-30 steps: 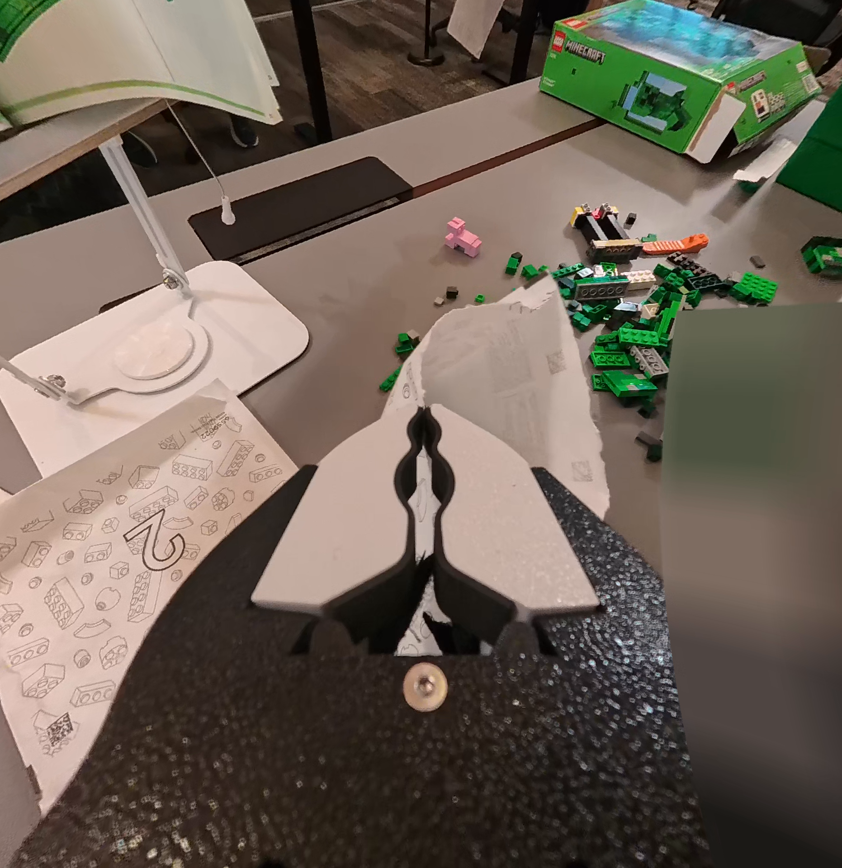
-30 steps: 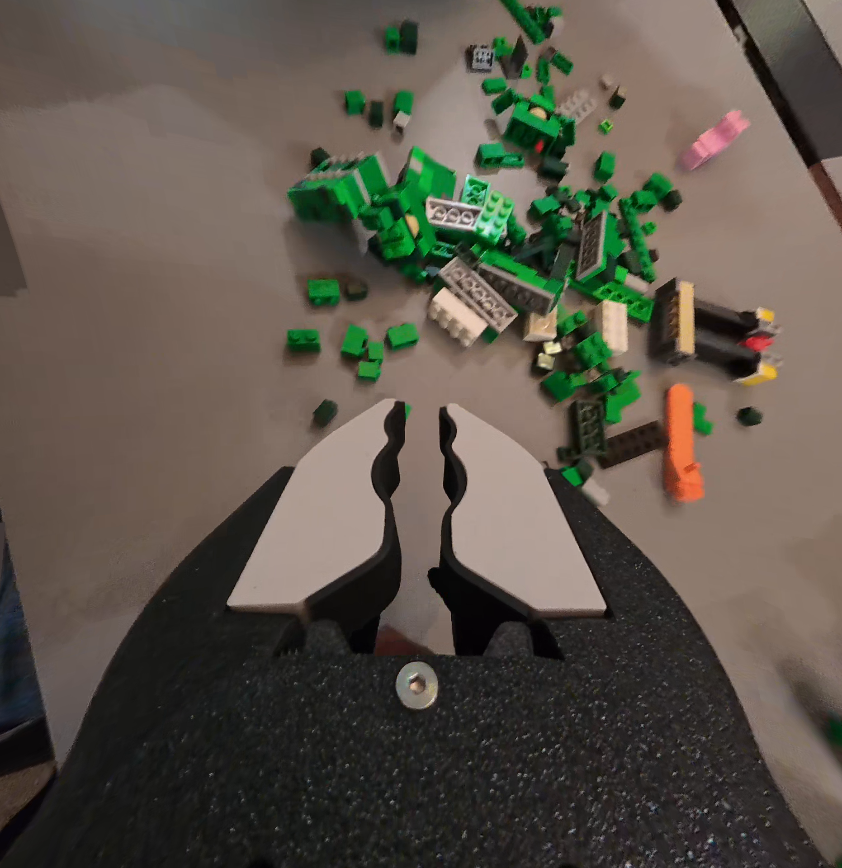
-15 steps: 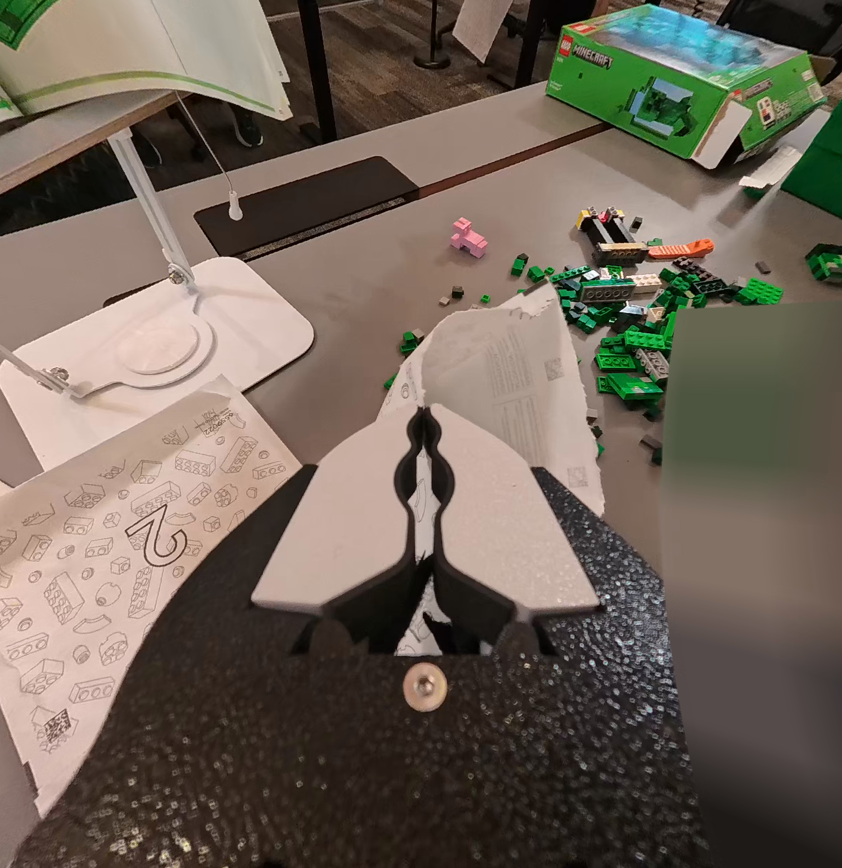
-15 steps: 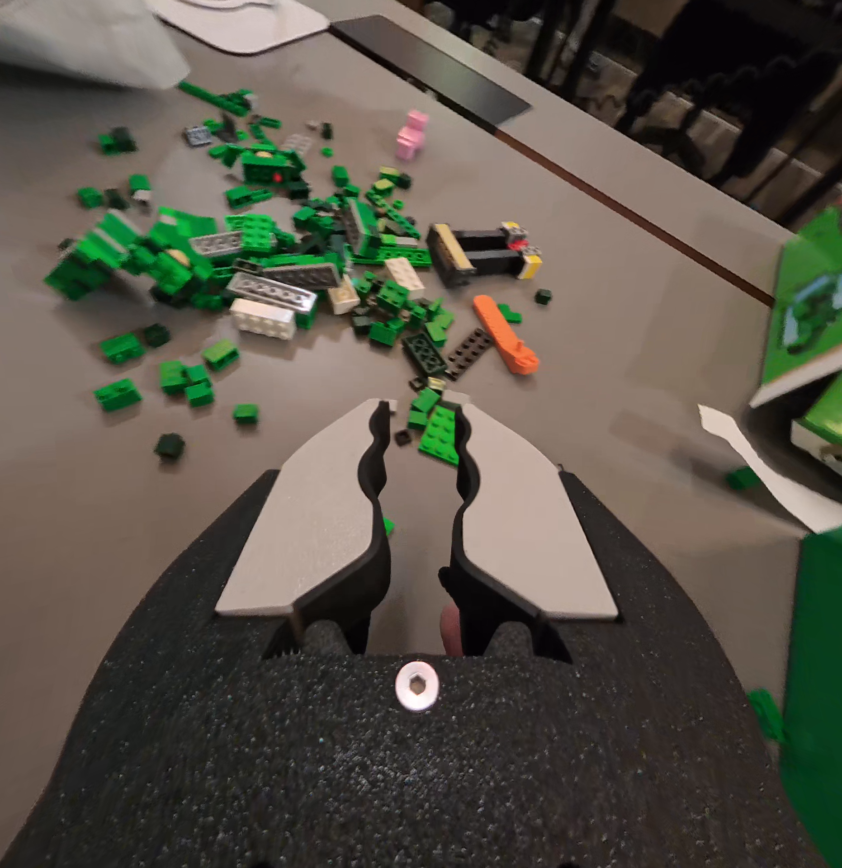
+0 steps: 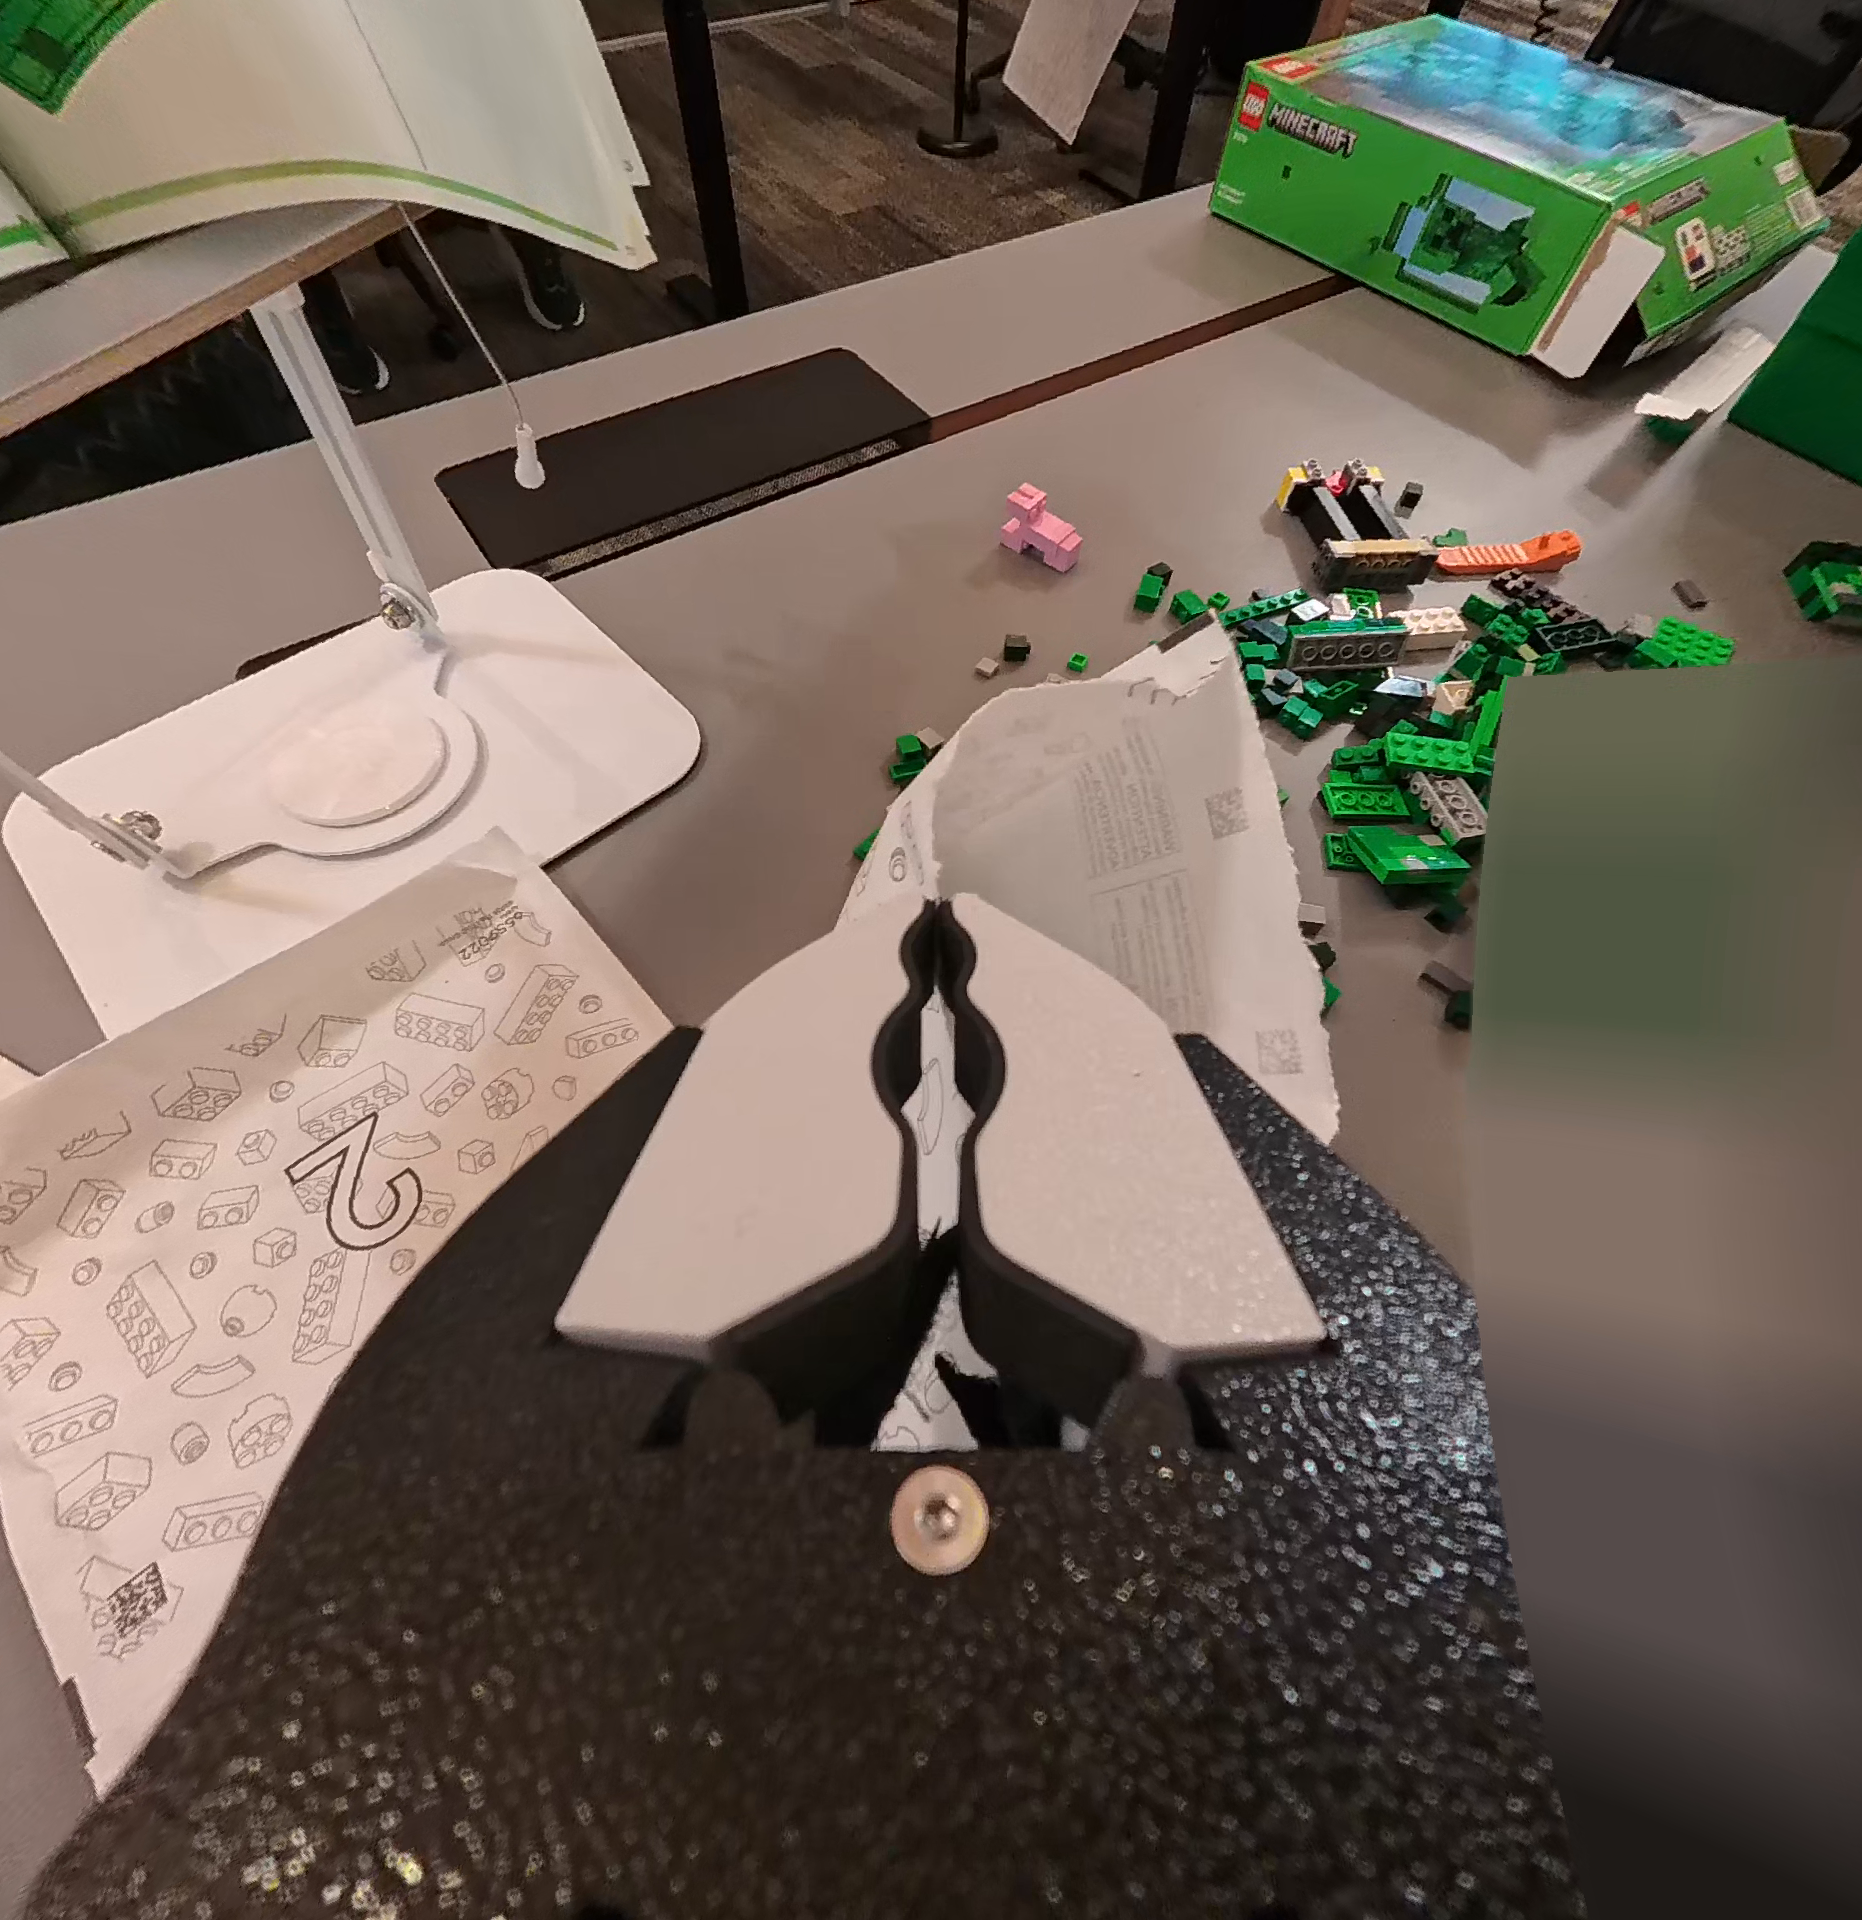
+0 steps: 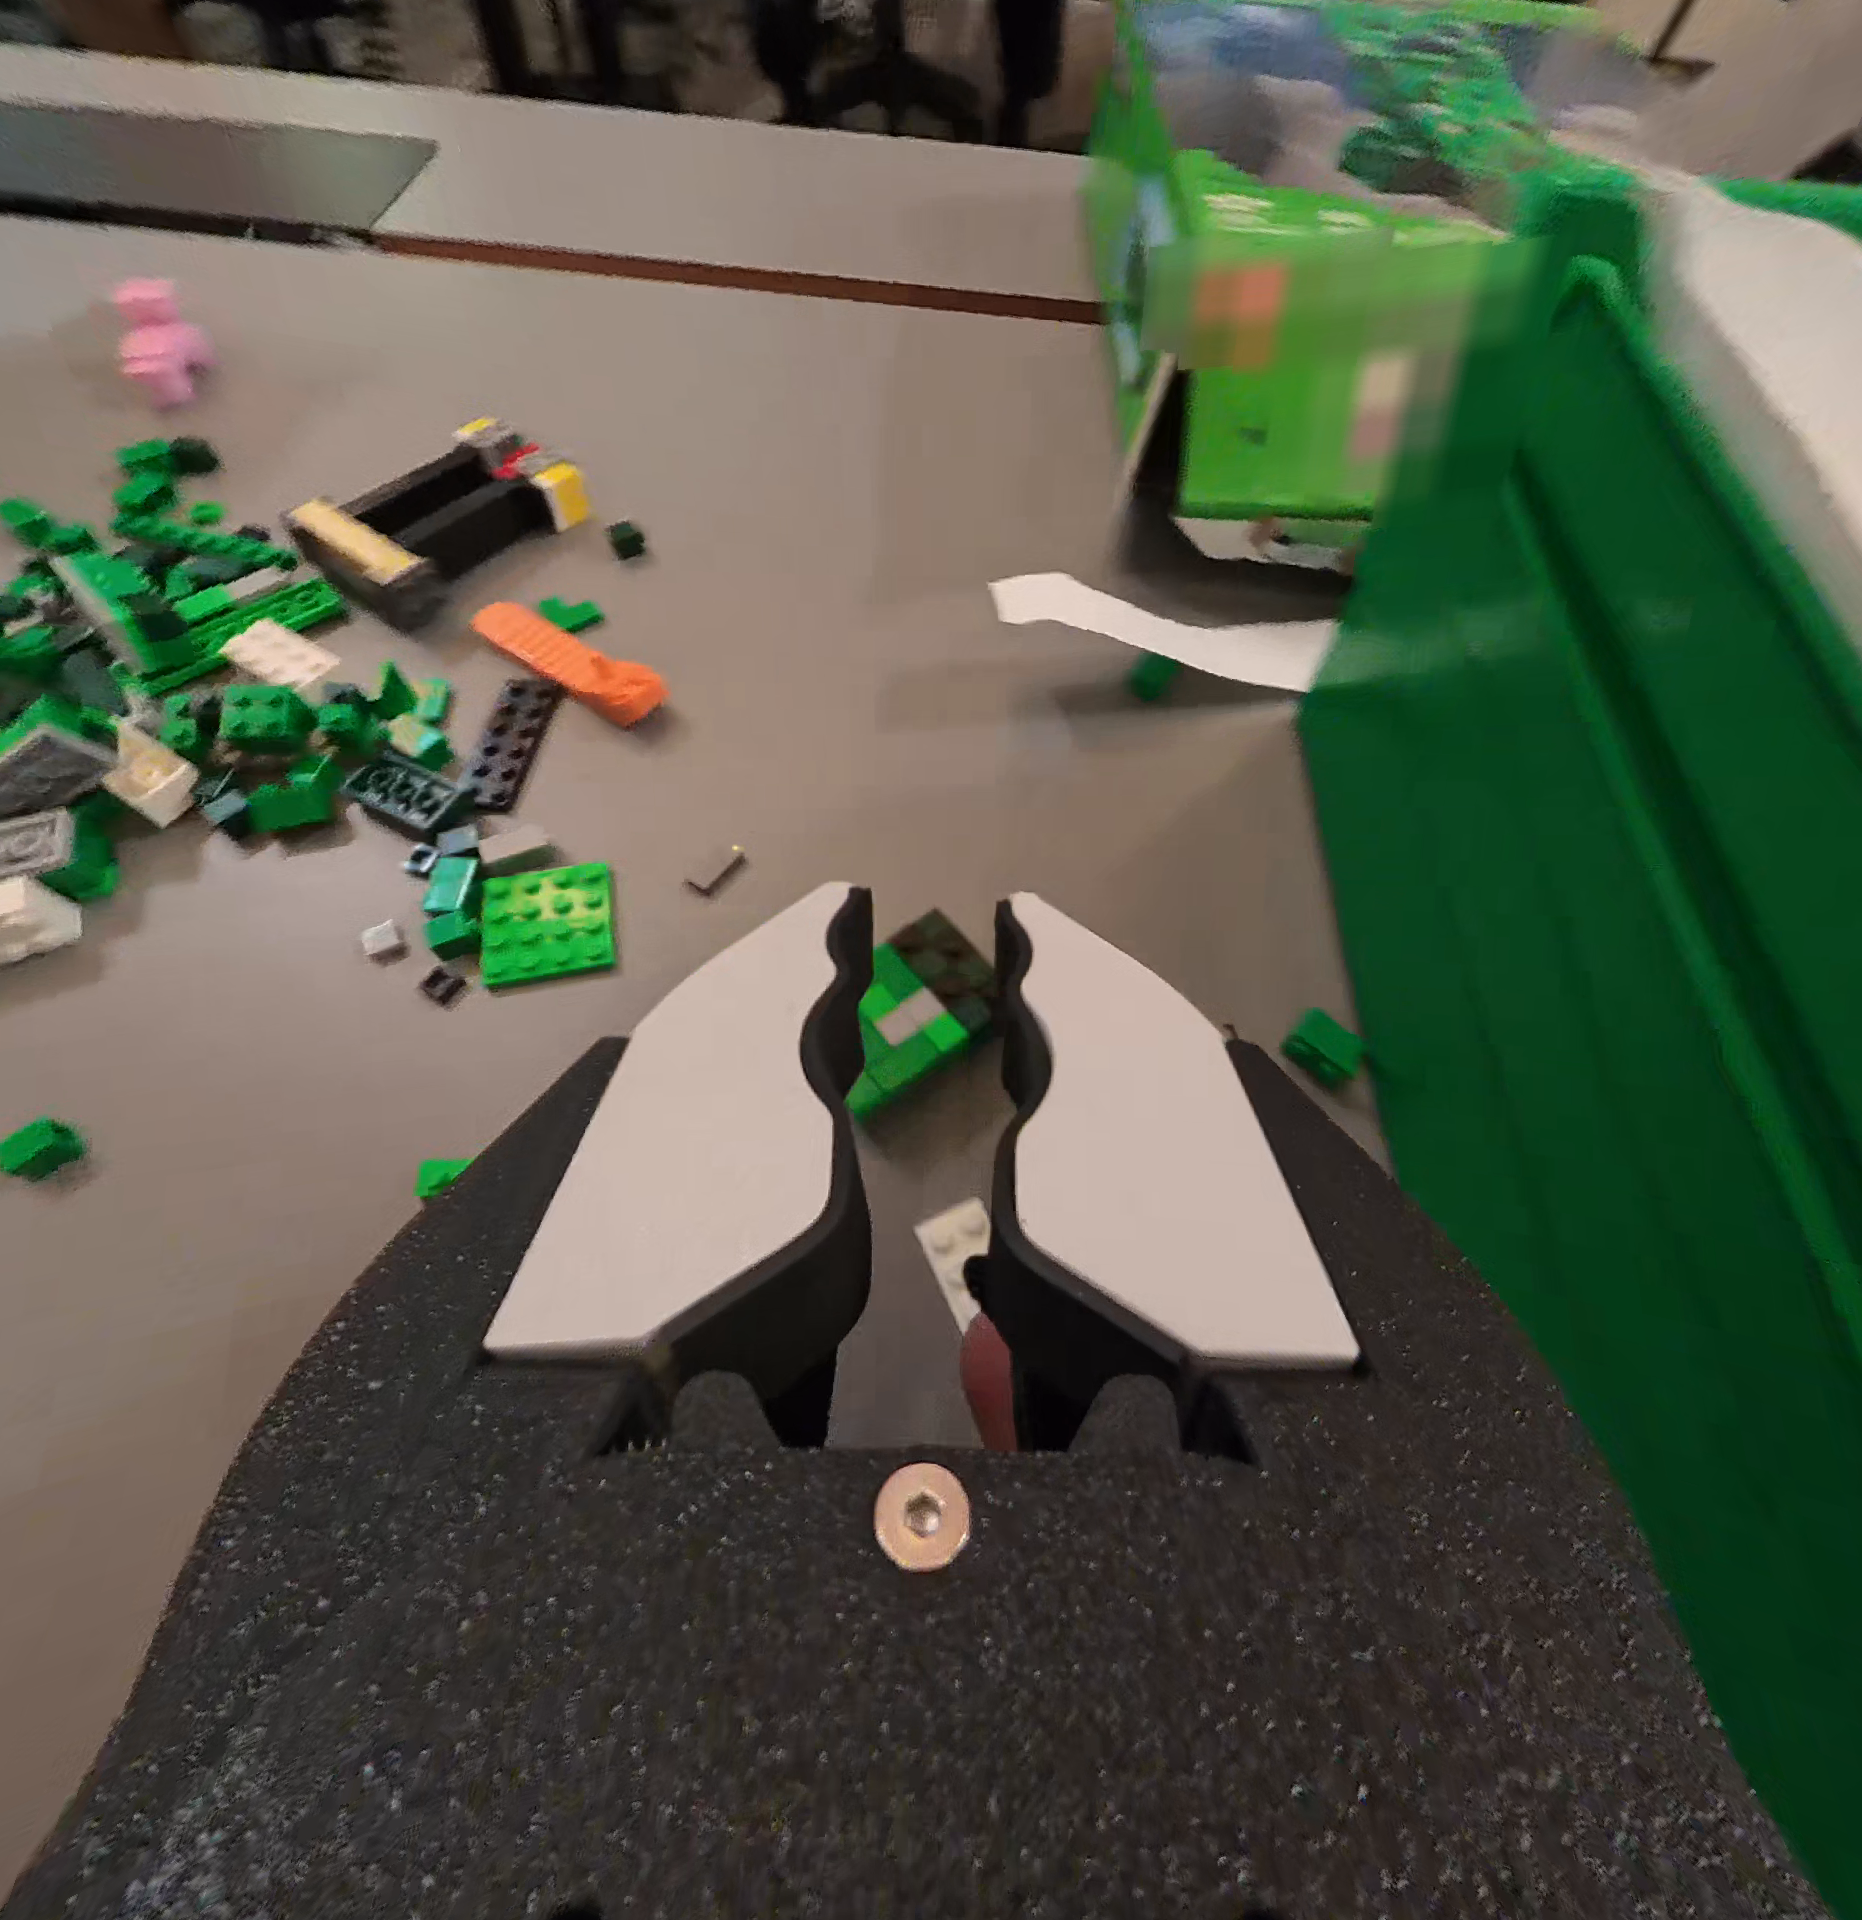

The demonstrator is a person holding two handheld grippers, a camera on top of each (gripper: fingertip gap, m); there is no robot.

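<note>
Grey surface (image 5: 823,644) strewn with bricks | our left tongs (image 5: 937,914) pinch torn paper bag (image 5: 1103,821), lifting it | our right tongs (image 6: 932,904) part-open, empty, above green block (image 6: 922,1013)

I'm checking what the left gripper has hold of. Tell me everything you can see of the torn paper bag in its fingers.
The torn paper bag is thin white paper, printed with grey brick outlines on one face and blocks of small print with square codes on the other. Its top edge is ragged and gapes open. It stands upright above the grey table, pinched between the shut fingers of the left gripper, with paper showing down the gap between them. Green bricks lie just beyond it.
</note>
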